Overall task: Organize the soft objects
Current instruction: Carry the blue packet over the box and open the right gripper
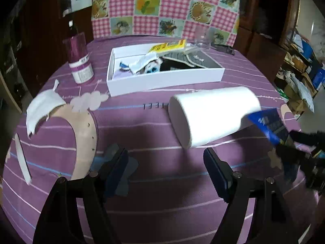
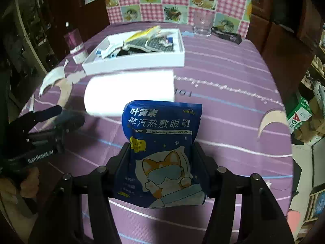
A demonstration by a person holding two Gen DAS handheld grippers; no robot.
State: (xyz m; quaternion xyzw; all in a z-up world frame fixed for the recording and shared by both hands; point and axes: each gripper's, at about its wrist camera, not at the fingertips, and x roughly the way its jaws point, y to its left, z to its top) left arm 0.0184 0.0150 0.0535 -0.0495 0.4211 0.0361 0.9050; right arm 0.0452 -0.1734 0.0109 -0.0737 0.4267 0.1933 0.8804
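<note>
Right hand-held gripper (image 2: 162, 162) clamping blue eye-mask packet (image 2: 162, 142), left hand-held gripper (image 1: 166, 174) open, empty

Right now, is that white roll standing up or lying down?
Lying down. The white roll rests on its side on the purple tablecloth, flat end facing sideways.

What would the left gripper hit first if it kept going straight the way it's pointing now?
Probably the white paper roll lying on the purple tablecloth. It sits just ahead of the open left gripper, slightly right of centre. Depth is unclear, so it could meet the cloth first.
</note>
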